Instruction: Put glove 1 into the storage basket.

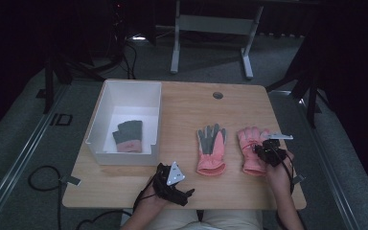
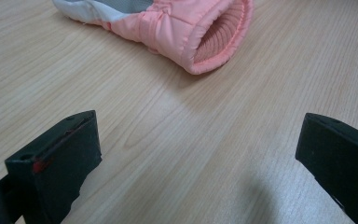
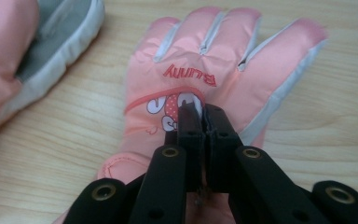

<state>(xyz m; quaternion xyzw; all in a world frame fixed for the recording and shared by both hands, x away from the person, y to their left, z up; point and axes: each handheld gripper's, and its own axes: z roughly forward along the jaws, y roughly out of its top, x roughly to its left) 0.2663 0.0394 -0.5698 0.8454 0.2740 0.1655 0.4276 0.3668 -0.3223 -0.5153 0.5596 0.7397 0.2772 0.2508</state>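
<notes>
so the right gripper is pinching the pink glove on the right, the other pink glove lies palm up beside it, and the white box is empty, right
Not quite: the white box is not empty. The high view shows a grey glove with a pink cuff lying in it. The rest stands: the right gripper is shut on the pink glove on the right, and the other pink glove lies grey palm up beside it.

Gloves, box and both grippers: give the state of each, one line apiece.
Right gripper: shut, pinching the back of the pink glove.
Pink glove: flat on the table, back up, printed side showing.
Second glove: flat, grey palm up, untouched.
Left gripper: open, nothing between its jaws.
White box: open-topped, holding a grey glove.
</notes>
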